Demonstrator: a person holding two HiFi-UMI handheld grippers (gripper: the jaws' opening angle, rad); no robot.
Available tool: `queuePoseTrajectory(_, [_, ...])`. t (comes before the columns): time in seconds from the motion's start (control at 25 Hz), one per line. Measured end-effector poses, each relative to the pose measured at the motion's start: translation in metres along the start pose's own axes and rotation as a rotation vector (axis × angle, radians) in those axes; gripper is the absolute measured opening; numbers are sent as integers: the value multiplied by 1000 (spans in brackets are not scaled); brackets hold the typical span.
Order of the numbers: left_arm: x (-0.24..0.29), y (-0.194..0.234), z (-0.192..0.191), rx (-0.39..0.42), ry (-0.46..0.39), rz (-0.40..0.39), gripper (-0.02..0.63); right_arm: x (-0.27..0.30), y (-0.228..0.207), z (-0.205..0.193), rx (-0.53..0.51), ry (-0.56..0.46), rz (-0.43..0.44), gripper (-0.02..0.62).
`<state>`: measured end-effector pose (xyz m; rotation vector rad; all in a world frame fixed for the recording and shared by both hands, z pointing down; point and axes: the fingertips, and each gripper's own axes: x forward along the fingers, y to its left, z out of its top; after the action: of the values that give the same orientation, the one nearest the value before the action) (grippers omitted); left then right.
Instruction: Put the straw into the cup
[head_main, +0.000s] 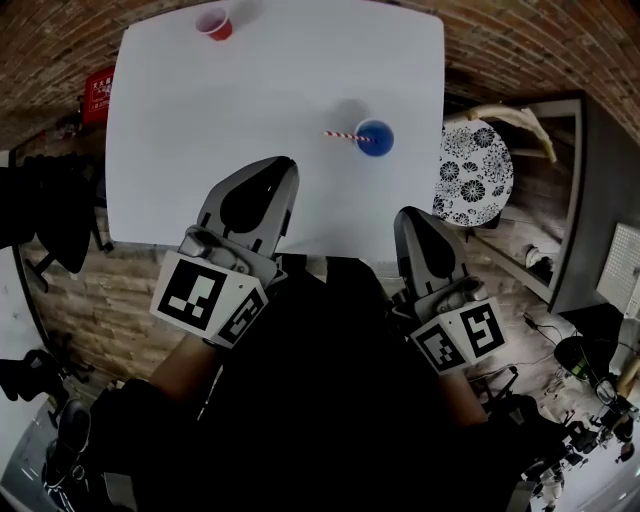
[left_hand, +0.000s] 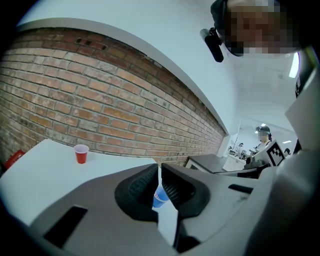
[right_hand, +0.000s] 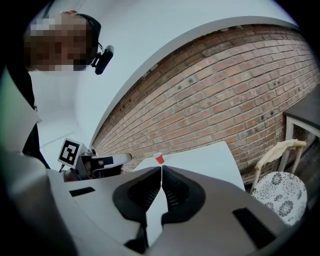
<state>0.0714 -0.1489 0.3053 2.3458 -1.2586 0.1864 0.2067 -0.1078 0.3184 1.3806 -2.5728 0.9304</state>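
A blue cup stands on the white table, right of centre. A red-and-white striped straw sits in the cup, its free end leaning out over the left rim. My left gripper hovers over the table's near edge, its jaws drawn together on nothing. The blue cup shows through the slit between the jaws of my left gripper. My right gripper is at the near right, off the table's edge. In its own view my right gripper is shut and empty.
A red cup stands at the table's far left corner; the red cup shows in the left gripper view, and the red cup in the right. A chair with a floral cushion stands right of the table. Brick wall behind.
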Motion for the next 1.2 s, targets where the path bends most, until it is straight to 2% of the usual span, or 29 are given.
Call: queuePoseTrajectory(1.2, [-15,-19,-12,-2,10,-41,32,-23,23,-7,-28,-26,12,28])
